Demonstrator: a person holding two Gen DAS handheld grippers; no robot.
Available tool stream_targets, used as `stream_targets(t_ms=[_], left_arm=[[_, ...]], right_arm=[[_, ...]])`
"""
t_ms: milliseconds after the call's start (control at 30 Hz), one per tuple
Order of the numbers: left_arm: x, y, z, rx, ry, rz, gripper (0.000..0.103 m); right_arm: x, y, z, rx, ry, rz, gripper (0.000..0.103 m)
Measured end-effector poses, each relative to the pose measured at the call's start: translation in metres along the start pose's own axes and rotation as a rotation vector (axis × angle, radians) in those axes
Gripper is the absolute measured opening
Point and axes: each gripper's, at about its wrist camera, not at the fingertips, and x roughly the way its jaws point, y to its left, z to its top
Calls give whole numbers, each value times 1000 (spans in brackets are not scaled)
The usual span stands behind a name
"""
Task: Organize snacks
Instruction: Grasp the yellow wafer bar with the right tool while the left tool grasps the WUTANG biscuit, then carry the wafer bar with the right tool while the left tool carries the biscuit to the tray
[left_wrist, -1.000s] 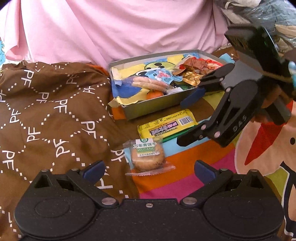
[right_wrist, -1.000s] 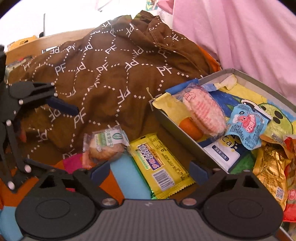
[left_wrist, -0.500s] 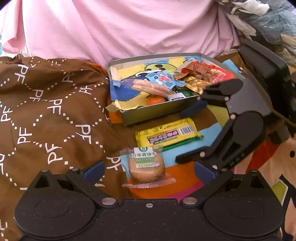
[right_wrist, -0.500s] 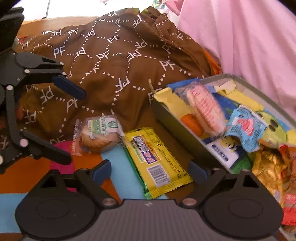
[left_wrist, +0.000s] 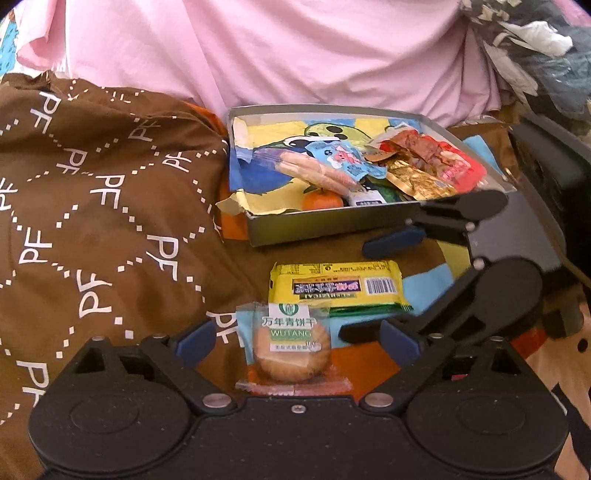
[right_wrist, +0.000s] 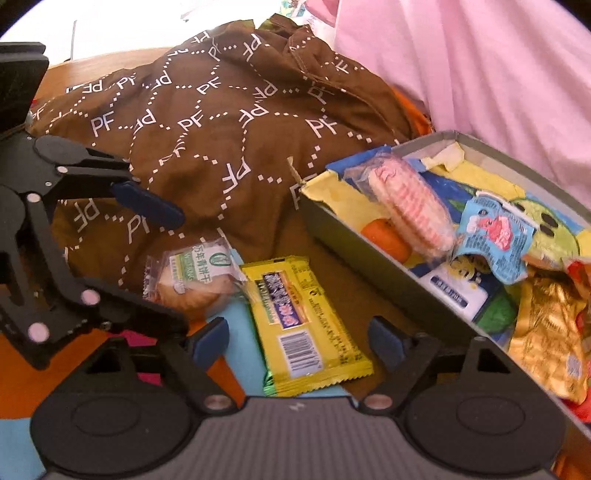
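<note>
Biscuit (left_wrist: 291, 345) in its crinkly wrapper looks light and crumbly; the wide-open, empty left gripper (left_wrist: 297, 338) should pinch gently across the wrapper. The right gripper (right_wrist: 298, 338) gapes empty over the yellow bar (right_wrist: 306, 325).

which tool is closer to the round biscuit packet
Left. The left tool is open with the round biscuit packet right between its fingers. The right tool is open around the yellow wafer bar beside it.

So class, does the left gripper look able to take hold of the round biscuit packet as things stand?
Probably yes. The left gripper is open, and the round biscuit packet lies flat between its fingers with nothing on top. The yellow bar lies just beyond, and the right gripper hovers close by.
</note>
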Motion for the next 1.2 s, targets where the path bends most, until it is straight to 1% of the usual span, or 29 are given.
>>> stream_targets(t_ms=[33,100,133,167,200,233,267,400,433,500,567,800,967,1100,1200], left_arm=[[2,1,1,-10,3,-2,95],[5,3,1,-35,12,-7,92],[7,5,1,-49,18,-15,90],[9,6,1,-61,28,-23,86],[11,7,1,-68,38,-27,83],[13,7,1,-78,47,-28,82],[14,8,0,-87,53,-30,78],[21,10,-3,-125,88,-21,64],[22,10,-4,-124,92,-11,62],[22,8,-5,-110,93,7,54],[20,8,-6,-110,95,13,53],[7,0,-15,-144,116,-19,52],[-6,-16,-30,-142,171,-63,52],[-13,-27,-44,-148,227,-86,52],[-20,-34,-54,-149,250,-95,52]], right_arm=[[0,0,-1,9,0,0,84],[-3,0,-2,22,-2,-1,78],[-5,0,-3,30,-5,0,77],[-7,0,-4,36,-6,-1,72],[-9,0,-5,41,-8,-2,66],[-11,0,-6,43,-8,-4,64],[-13,0,-7,47,-7,-5,61],[-22,3,-13,62,-4,-27,58],[-24,4,-14,67,-3,-33,57],[-30,7,-17,84,2,-48,57],[-37,10,-21,105,10,-67,56],[-61,31,-38,173,45,-127,56],[-78,48,-51,210,72,-145,56],[-90,60,-63,249,106,-149,56],[-98,68,-71,276,136,-146,56]])
